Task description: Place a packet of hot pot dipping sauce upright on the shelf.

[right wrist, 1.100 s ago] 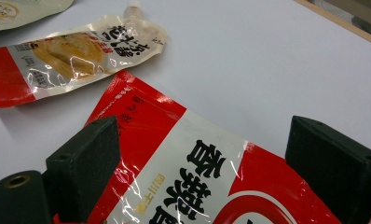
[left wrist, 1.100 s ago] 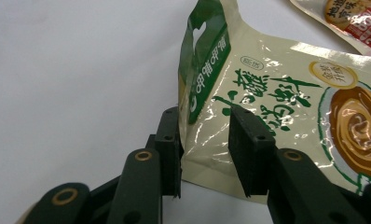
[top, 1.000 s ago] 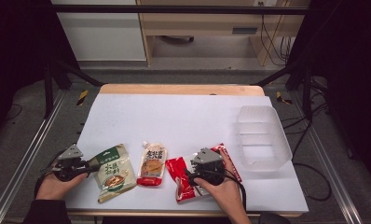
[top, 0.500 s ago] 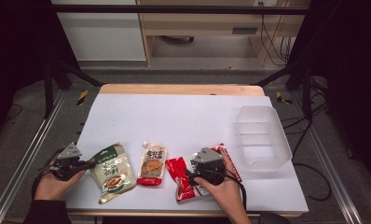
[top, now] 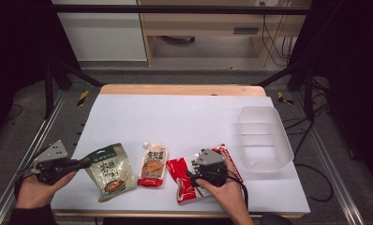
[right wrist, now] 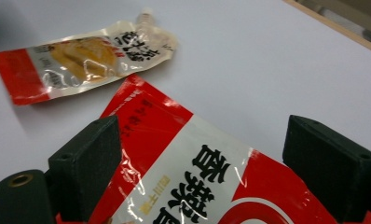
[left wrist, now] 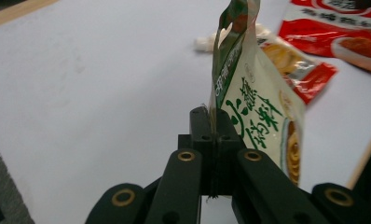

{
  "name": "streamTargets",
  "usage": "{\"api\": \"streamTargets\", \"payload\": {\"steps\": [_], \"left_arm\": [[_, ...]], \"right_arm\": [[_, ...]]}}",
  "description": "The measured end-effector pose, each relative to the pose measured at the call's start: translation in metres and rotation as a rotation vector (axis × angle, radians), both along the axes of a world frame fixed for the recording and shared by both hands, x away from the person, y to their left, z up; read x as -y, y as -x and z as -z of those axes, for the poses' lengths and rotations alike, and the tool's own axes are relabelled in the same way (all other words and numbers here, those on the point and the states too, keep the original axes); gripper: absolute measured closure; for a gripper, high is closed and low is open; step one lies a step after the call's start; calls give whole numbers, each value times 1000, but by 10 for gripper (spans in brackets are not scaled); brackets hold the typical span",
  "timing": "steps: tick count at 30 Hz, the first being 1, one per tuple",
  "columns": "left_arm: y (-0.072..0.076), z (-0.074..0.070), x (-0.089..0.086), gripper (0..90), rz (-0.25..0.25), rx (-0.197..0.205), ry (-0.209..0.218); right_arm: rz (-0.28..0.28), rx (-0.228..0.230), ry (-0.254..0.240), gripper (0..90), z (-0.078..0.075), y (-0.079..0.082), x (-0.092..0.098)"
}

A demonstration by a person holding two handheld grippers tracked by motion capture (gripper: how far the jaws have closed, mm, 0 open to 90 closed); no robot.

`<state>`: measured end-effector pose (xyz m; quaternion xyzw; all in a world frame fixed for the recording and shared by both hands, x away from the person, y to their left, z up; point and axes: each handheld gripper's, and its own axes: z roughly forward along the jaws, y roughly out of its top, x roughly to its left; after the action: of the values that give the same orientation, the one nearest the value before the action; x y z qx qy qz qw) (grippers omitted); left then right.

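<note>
A white table [top: 175,117] has three food bags lying near its front edge. The left gripper [top: 84,163] is at the front left corner, held in the person's left hand [top: 34,190]. Its jaws are pinched tight on the top edge of a green and cream snack bag [top: 110,171]. In the left gripper view the thin edge of that snack bag [left wrist: 253,107] goes right between the two closed black jaws, and the bag stands up on its side there. Just beside it, toward the middle, lies an orange and white pouch with a small spout [top: 153,164], flat on the table. Next to that is a shiny red and white bag with black letters [top: 187,178]. The right gripper [top: 194,176] sits over this red bag, held in the person's right hand [top: 222,187]. In the right gripper view its jaws are wide apart, one on each side of the red bag [right wrist: 207,182], and the orange pouch [right wrist: 85,58] lies farther off. A clear plastic box [top: 263,138] sits on the right side of the table, well apart from the bags.
</note>
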<state>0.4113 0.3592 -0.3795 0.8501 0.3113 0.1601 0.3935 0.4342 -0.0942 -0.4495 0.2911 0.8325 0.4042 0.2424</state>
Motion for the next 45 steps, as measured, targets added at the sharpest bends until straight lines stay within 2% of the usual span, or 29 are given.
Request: {"api": "streamTargets", "payload": {"steps": [4,7,10,12,14,16,22,24,25,28,32,33,37,41,45], "left_arm": [[14,-14,11,900,48,32,-5],[22,-24,23,900,98,44,-25],[29,-32,35,900,160,62,-54],[33,-39,42,900,196,70,-81],[34,-45,45,900,208,77,-86],[33,-53,50,900,214,82,-84],[18,-69,68,900,213,115,-124],[12,-74,76,900,223,133,-143],[9,-75,79,900,223,138,-147],[-6,-80,91,900,229,150,-151],[-20,-80,108,900,259,148,-158],[-22,-81,111,900,269,145,-163],[-29,-79,125,900,298,145,-185],[-36,-76,136,900,310,136,-188],[-42,-72,144,900,323,129,-184]], "right_arm": [[-65,-6,6,233,-2,2,-3],[-130,-22,20,228,-8,2,-7],[-163,-24,34,207,-16,0,-11],[-182,-32,16,183,-22,-1,-13],[-193,-31,18,162,-27,-3,-14],[-211,-37,24,217,-32,-7,-14],[-262,-27,89,167,-52,-17,-24],[-265,-1,116,160,-66,-18,-27],[-265,-1,116,160,-66,-18,-27],[-278,14,128,197,-81,-18,-29],[-323,-34,186,241,-99,-22,-29],[-332,-15,204,251,-105,-22,-29],[-365,12,262,257,-123,-25,-35],[-382,-13,305,316,-131,-36,-47],[-410,-15,324,404,-138,-39,-60]]}}
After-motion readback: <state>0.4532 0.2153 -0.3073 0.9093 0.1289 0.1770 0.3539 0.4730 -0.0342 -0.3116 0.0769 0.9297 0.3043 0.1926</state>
